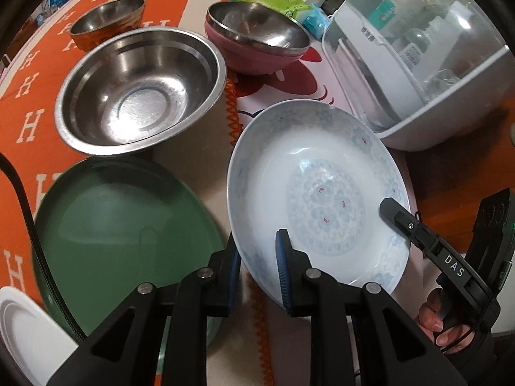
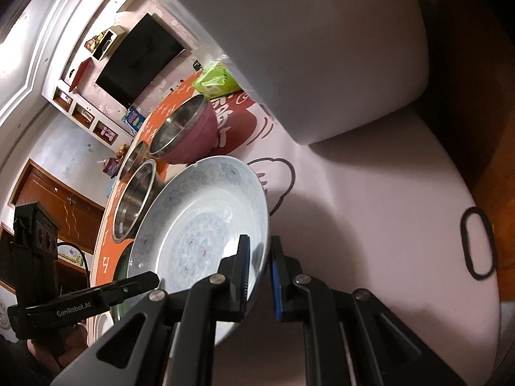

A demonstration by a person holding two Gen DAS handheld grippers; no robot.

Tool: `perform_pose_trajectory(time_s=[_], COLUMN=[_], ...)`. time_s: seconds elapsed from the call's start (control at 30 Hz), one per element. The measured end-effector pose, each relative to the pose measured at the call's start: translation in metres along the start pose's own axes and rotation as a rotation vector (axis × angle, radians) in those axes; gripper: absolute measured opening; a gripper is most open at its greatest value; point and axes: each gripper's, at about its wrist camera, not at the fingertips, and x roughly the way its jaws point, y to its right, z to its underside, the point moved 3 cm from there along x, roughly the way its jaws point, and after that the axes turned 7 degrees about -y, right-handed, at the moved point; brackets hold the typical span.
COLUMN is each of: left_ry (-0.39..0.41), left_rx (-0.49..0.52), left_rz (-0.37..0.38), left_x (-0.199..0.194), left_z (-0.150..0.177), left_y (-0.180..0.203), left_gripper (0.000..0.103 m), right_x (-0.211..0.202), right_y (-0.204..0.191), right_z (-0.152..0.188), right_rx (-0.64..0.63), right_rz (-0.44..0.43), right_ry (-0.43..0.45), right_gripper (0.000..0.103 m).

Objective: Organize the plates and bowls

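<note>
On a cluttered orange-cloth table point(image 1: 29, 103), both grippers pinch opposite rims of the white floral plate point(image 1: 309, 186) (tilted, near right), left gripper point(image 1: 257, 267) and right gripper point(image 2: 260, 276) sharing its weight, probably for stacking.

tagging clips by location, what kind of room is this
Probably a home living and dining room: a wall-mounted black television, a table with an orange patterned cloth, and a white countertop bottle steriliser.

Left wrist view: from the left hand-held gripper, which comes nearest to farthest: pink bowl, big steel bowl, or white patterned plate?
1. White floral-patterned ceramic plate, clamped in the left hand-held gripper.
2. Large stainless steel bowl, beyond, upper left.
3. Pink steel-lined bowl, farthest, at the top.
</note>
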Motion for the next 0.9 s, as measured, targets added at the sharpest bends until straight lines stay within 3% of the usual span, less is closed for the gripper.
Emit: perform_pose_trajectory(time_s=[0.57, 0.9], left_ry=[0.093, 0.159], left_rx=[0.041, 0.045], left_rz=[0.020, -0.005], left_x=[-0.074, -0.113], left_z=[0.062, 0.100], left_y=[0.003, -0.002], left_gripper=[0.019, 0.019], right_x=[-0.054, -0.078], right_y=[-0.028, -0.055], right_z=[0.038, 0.056], right_rx=[-0.063, -0.145], right_rz=[-0.038, -0.078], right_ry=[0.078, 0.116], right_gripper=[0.012, 0.012])
